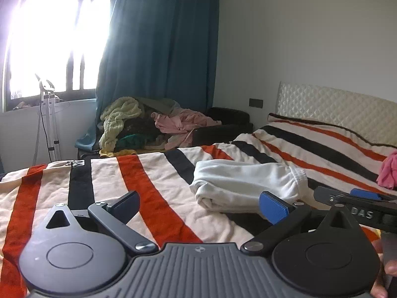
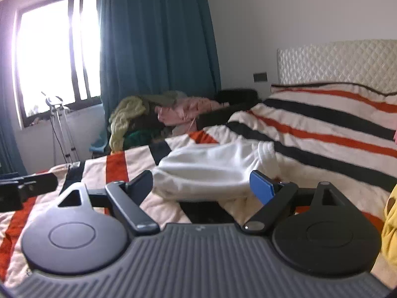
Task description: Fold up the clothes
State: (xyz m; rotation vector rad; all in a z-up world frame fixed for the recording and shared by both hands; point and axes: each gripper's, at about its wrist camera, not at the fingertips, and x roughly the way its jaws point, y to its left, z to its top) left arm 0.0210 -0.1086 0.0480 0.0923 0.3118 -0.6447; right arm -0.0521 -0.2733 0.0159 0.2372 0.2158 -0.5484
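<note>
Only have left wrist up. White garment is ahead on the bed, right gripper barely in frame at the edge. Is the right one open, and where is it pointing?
Observer: The right gripper is open, nothing between its jaws, aimed at the white garment.
Operator: Anything on its right side I can't see?
Observer: A yellow fabric item lies at the right edge of its view, on the striped blanket.
Operator: Does the right view show the left gripper?
Observer: Only a dark part of it at the left edge; its jaws are out of frame there. Your own view shows the left gripper open.
</note>
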